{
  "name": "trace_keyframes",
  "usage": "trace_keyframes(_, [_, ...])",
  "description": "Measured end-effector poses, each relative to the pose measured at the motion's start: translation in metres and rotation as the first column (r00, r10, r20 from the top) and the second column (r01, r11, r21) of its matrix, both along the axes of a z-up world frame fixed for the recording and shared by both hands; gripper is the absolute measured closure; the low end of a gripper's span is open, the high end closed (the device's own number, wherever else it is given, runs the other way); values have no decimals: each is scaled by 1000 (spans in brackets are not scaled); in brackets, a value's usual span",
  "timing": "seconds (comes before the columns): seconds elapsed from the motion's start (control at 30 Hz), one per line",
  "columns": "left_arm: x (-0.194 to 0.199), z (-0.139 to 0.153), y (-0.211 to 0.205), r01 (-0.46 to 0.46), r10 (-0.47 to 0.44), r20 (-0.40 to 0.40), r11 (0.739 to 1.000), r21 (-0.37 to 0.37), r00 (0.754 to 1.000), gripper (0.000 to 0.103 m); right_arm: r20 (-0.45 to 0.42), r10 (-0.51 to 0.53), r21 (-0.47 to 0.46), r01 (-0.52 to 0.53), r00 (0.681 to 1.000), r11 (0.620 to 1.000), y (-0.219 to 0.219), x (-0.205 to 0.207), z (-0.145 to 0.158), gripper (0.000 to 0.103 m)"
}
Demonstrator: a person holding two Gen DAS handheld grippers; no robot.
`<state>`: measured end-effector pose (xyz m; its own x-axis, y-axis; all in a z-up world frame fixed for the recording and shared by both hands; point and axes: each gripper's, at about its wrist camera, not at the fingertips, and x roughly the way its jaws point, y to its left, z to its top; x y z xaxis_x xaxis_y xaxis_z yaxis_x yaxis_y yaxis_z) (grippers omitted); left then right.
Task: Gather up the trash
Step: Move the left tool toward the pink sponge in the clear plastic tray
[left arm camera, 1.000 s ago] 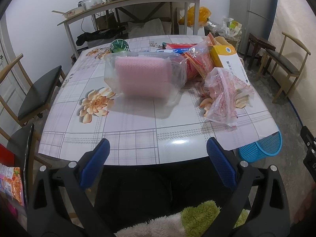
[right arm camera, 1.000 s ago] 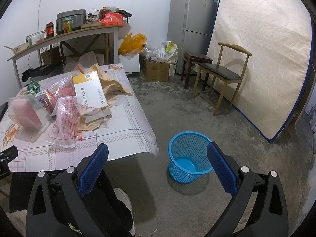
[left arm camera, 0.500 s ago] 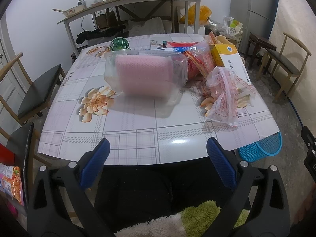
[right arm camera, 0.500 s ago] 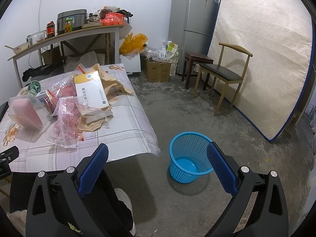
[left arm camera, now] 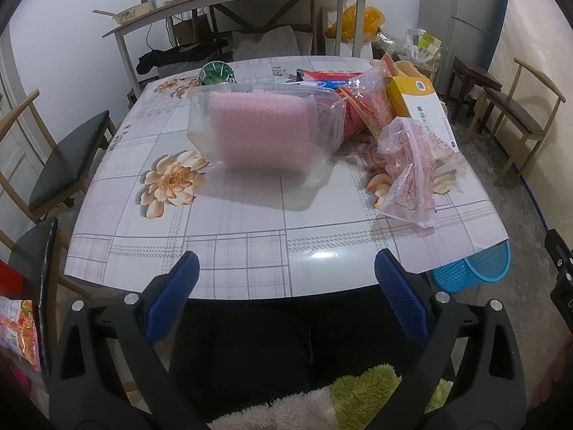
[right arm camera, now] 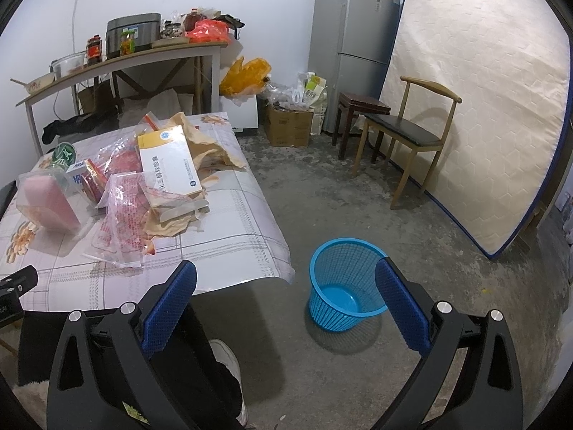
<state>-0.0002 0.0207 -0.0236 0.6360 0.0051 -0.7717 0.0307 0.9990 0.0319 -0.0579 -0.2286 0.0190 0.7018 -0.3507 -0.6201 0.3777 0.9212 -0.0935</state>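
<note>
both tools hang just short of the tabletop's (left arm camera: pixel 250 251) near edge, and over the last second almost nothing has shifted: the left view has only crept a touch closer to the litter, the right view barely at all. the left gripper (left arm camera: pixel 286 297) is spread wide with nothing between its blue pads, and the right gripper (right arm camera: pixel 286 304) is equally wide and empty (it looks past the table's right edge at the floor). the trash has not been touched: a clear tub with pink foam (left arm camera: pixel 265 129) sits mid-table, a crumpled clear bag with red print (left arm camera: pixel 412 175) lies near the right edge, and a yellow-and-white box (left arm camera: pixel 422 111) and red packets (left arm camera: pixel 365 107) sit behind it. the blue basket (right arm camera: pixel 343 283) stands empty on the floor off the near right corner. so collecting looks not yet begun; the bag seems the nearest first pick.
</note>
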Motion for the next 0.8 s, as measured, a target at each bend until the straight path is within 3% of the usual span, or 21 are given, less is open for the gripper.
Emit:
trace_keyframes(0.23, [21,3,20,-10,10,-11,1000,-13,1000,9,7,81,52,-82,997,995,12,16,3,6])
trace_keyframes(0.43, [39,7,58,-44,44,1,996,-82,999,9,15,166,121,-166,986,979,26,33,4,6])
trace_keyframes(0.67, [58,35,100,10,28,174,977,-215,984,9,39,242,89,-245,969,965,55,49,5,6])
trace_keyframes(0.8, [94,66,117,-50,121,243,959,-277,963,9,14,292,89,-293,956,952,68,56,-1,6])
